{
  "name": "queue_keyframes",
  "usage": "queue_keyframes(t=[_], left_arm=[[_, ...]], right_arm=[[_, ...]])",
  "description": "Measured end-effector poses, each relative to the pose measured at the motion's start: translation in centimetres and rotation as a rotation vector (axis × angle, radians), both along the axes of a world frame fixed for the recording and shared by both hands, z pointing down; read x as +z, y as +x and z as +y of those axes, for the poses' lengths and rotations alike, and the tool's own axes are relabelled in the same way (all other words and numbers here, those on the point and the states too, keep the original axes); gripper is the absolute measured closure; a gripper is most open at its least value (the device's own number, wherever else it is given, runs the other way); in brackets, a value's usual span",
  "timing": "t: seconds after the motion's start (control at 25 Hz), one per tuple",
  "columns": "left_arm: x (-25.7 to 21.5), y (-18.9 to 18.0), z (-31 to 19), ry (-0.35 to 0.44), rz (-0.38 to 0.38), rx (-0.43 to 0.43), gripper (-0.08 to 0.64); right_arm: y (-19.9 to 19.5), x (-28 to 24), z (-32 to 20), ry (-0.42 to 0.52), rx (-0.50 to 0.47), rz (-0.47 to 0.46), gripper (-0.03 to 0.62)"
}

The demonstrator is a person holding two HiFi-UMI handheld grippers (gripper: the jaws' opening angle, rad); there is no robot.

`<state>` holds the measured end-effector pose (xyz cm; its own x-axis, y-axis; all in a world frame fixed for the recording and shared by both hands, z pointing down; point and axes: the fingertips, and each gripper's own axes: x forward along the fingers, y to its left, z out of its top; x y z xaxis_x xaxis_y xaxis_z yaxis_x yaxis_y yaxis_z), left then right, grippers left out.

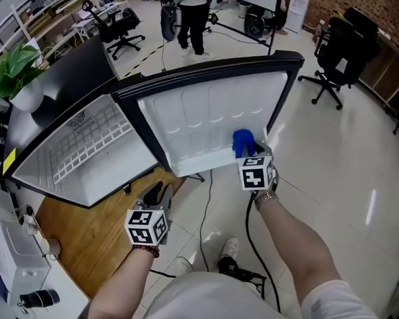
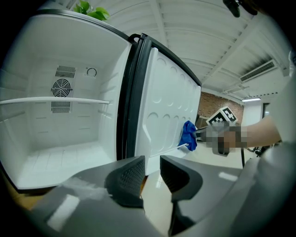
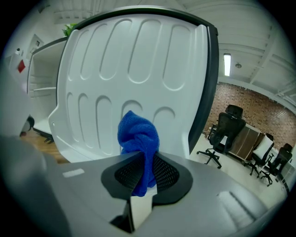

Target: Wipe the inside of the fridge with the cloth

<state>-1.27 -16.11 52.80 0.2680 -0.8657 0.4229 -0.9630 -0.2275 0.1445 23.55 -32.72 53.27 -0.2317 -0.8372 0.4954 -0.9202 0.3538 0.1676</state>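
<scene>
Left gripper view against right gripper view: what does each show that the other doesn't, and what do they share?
Only the left gripper view shows the fridge interior with its fan vent, and the left gripper, open with nothing between its jaws. Only the right gripper view looks straight along the right gripper, whose jaws are shut on the blue cloth. Both show the white door liner with the cloth in front of its lower part.

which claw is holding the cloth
The right claw, pinching the blue cloth; the left claw stands open with nothing between its jaws.
</scene>
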Motion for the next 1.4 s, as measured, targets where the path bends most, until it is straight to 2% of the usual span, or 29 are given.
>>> queue_keyframes(t=[0.44,0.68,0.88,1.08,1.4], left_arm=[[0.1,2.8,-1.5,-0.001,0.012,0.036,0.449],[0.1,3.0,-1.8,0.001,0.008,0.04,0.449],[0.1,1.9,-1.9,0.002,0.005,0.024,0.449],[-0.3,0.9,-2.3,0.012,0.006,0.015,0.449],[-2.2,0.5,-4.2,0.039,-0.012,0.032,0.445]], right_arm=[[2.5,-0.6,-0.4,0.009,0.021,0.002,0.538],[1.8,-2.8,0.9,0.046,-0.011,-0.052,0.538],[-1.4,-4.6,4.4,0.075,-0.094,-0.134,0.538],[-6.7,-4.9,8.9,0.059,-0.228,-0.187,0.538],[-13.8,-0.9,12.3,-0.043,-0.356,-0.166,0.538]])
